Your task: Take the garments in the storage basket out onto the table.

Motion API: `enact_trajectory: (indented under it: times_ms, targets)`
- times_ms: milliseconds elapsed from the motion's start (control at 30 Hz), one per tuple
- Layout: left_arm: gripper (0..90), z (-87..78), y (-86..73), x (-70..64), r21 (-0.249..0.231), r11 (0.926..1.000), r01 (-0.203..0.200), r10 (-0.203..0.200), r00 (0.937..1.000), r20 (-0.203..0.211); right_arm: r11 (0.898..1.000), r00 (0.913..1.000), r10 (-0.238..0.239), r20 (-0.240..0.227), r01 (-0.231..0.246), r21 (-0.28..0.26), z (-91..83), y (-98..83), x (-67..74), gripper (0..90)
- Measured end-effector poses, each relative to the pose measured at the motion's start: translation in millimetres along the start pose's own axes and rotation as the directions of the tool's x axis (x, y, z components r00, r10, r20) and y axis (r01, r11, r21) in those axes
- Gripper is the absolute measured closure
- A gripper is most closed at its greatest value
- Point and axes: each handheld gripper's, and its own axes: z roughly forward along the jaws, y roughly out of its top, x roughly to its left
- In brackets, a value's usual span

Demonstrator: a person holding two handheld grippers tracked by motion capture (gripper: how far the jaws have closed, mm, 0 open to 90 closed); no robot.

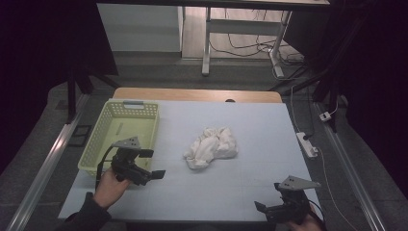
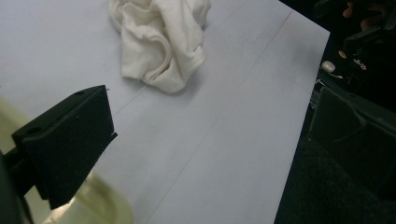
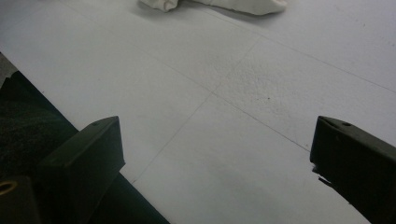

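A crumpled white cloth [image 1: 211, 146] lies near the middle of the pale blue table cover [image 1: 250, 125]. My left gripper [image 1: 152, 164] is held in a hand beside the near right corner of a yellow-green basket [image 1: 98, 139]. It stands open and empty, pointing towards the cloth. In the left gripper view the cloth [image 2: 159, 42] lies ahead of the wide-apart jaws of the left gripper [image 2: 210, 140]. My right gripper [image 1: 269, 197] hovers at the table's front right edge, open with nothing in it. From the right gripper [image 3: 217, 163] the cloth [image 3: 219, 4] is far ahead.
The basket looks empty and takes up the left side of the table. A power strip [image 1: 307, 144] and cables lie on the floor to the right of the table. A desk frame [image 1: 207, 43] stands beyond the far edge.
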Motion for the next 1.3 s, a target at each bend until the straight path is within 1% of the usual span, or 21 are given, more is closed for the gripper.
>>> enact_trajectory:
  times_ms: [200,300,467,533,867,1033,1167,1300]
  targets:
    - [0.0,-20.0,-20.6,2.1,-0.027,0.9993,0.028,-0.029,0.999,-0.036,1.0,1.0,-0.001,0.002,0.001,0.005,0.3,0.2,0.2,2.9]
    - [0.0,-30.1,-30.8,3.3,-0.042,0.998,0.046,-0.048,0.9976,-0.049,1.0,1.0,0.0,0.001,0.0,0.006,0.6,0.3,0.3,2.9]
    - [0.0,-42.1,-46.5,6.4,-0.053,0.9956,0.077,-0.081,0.9944,-0.069,1.0,1.0,0.001,0.003,-0.001,0.008,0.9,0.4,0.4,2.9]
    - [0.0,-45.8,-51.3,7.1,-0.055,0.9947,0.087,-0.091,0.9925,-0.082,1.0,1.0,0.001,0.004,-0.001,0.008,0.9,0.4,0.4,2.9]
    - [0.0,-62.1,-70.4,7.7,-0.068,0.9904,0.12,-0.128,0.985,-0.116,1.0,1.0,0.0,0.007,0.0,0.009,0.8,0.3,0.3,2.9]
    - [0.0,-70.1,-79.0,7.4,-0.081,0.9871,0.138,-0.147,0.9811,-0.125,1.0,1.0,0.0,0.008,0.0,0.01,0.9,0.3,0.4,2.9]
    - [0.0,-76.7,-86.1,6.7,-0.089,0.9847,0.15,-0.161,0.977,-0.14,1.0,0.9999,0.001,0.01,-0.001,0.01,1.1,0.3,0.6,2.9]
    - [0.0,-83.2,-92.8,6.2,-0.095,0.983,0.157,-0.171,0.9711,-0.166,1.0,0.9999,0.001,0.013,-0.001,0.011,1.3,0.5,0.8,2.9]
